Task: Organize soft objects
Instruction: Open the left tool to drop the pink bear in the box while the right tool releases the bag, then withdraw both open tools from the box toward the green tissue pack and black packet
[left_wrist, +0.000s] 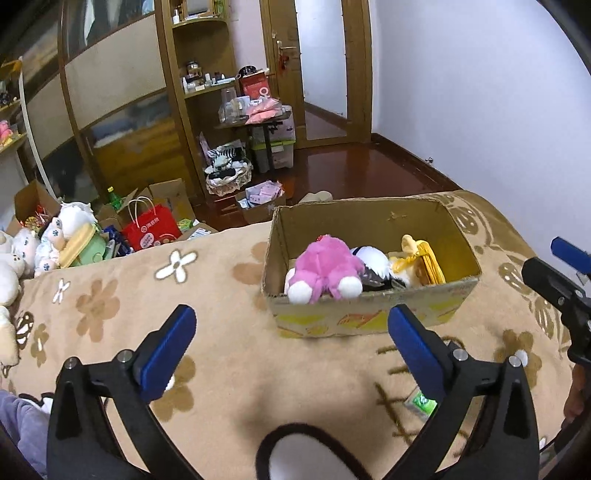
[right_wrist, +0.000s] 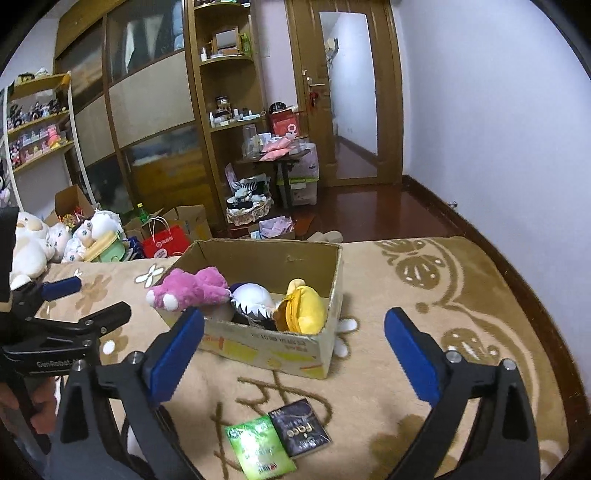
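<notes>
A cardboard box (left_wrist: 369, 321) (right_wrist: 266, 350) stands on the beige flowered blanket (left_wrist: 229, 354). Inside it lie a pink plush (left_wrist: 327, 271) (right_wrist: 192, 290) hanging over the box rim, a white and black plush (left_wrist: 375, 266) (right_wrist: 253, 301) and a yellow plush (left_wrist: 417, 264) (right_wrist: 303, 310). My left gripper (left_wrist: 291, 328) hangs open short of the box with nothing between its blue pads. Open too and empty, my right gripper (right_wrist: 295, 334) hovers in front of the box. Each gripper shows at the edge of the other's view. A white, dark-edged soft thing (left_wrist: 306, 458) lies right under the left gripper.
Two flat packets, green (right_wrist: 258, 448) and black (right_wrist: 301, 426), lie on the blanket near me. A heap of plush toys (left_wrist: 44, 240) (right_wrist: 70, 236) sits at the left bed edge. Beyond are a red bag (left_wrist: 151, 229), cartons, a wooden wardrobe (left_wrist: 122, 99) and a door (right_wrist: 347, 92).
</notes>
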